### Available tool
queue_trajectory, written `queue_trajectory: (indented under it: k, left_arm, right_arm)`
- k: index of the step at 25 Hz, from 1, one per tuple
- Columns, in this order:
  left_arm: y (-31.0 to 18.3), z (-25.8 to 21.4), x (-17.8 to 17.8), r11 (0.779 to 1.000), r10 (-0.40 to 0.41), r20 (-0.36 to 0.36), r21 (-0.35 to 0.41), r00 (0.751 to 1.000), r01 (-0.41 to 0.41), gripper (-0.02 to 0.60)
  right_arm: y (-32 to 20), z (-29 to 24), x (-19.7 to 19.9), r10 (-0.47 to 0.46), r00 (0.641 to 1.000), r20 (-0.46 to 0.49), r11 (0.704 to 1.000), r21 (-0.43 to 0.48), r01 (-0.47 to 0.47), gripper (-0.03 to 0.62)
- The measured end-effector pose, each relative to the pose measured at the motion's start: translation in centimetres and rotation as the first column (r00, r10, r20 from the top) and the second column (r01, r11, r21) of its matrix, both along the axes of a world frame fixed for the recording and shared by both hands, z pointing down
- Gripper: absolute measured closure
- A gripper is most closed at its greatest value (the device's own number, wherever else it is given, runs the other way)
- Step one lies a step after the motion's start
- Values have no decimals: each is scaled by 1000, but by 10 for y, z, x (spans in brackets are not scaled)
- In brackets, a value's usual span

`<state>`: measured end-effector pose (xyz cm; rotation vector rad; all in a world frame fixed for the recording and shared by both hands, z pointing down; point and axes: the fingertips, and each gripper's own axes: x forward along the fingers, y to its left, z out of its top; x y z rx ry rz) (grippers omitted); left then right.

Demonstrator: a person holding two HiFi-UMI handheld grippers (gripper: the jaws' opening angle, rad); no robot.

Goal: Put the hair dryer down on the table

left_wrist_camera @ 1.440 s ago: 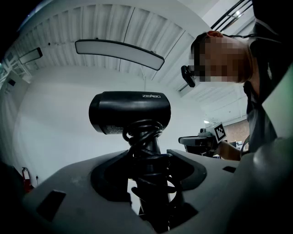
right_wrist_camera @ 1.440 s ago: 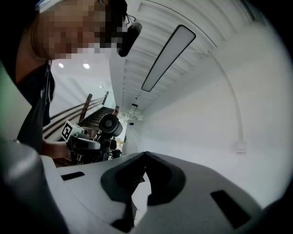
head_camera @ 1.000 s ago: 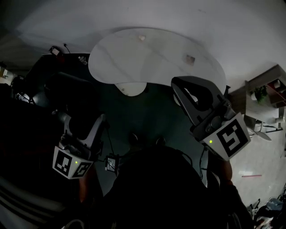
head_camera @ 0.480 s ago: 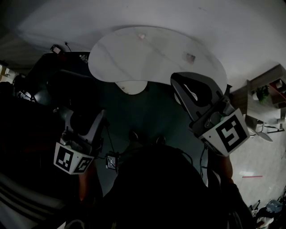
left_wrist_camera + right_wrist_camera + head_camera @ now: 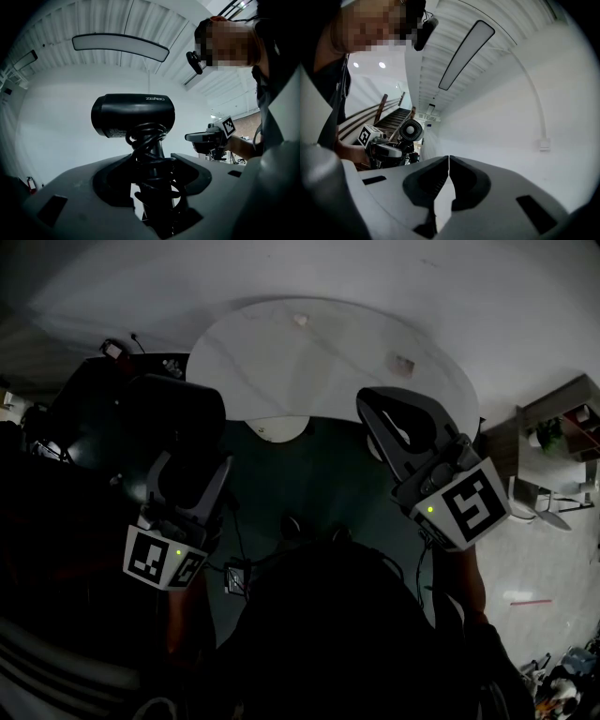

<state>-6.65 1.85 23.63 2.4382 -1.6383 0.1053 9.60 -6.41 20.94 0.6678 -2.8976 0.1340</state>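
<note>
Black plastic fills the middle of the left gripper view. The left gripper (image 5: 152,161) is clamped on the handle (image 5: 158,151) of the hair dryer (image 5: 140,123), with its two grey jaws pressed against either side. A black cord (image 5: 146,137) is coiled in loops round that handle, and some of the loops sit inside the grip. The dryer stands upright out of the jaws. Its short, fat barrel (image 5: 122,115) lies crosswise above them, matte black, with small pale lettering near its upper right edge.

The right gripper (image 5: 449,159) has its jaws drawn together. The tips meet with only a hairline slit between them, and nothing is in them.

In the head view the dryer is only a dark lump at centre left, hard to part from the dark surroundings. It is held in the air, off the white round table (image 5: 319,362) that fills the upper centre. In the frame its outline just overlaps the table's left rim.

The right gripper view, at its lower left, shows what neither other view does: the barrel's round end, facing the camera above the left gripper. The left gripper view in turn shows the right gripper small at centre right, seen from the side.
</note>
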Motion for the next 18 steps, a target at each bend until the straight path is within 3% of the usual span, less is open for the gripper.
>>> queue_trajectory:
  k: [4,10,18]
  left_arm:
    - [-10,6,-25,1000,25,-17,-5,1000,-25,344]
    - [-38,12,-85,996,93,-37,-9,995,-94,344]
    - [-33,21,-84,995,100,-70,-3,992,-101,344]
  right_arm:
    - [-5,3,-22,20,1000,7,1000,-2,-20,585]
    - [-25,12,-86,82,996,-28,996,-19,-83,585]
    - [-31,8,-89,88,995,-46,996,16,-87,585]
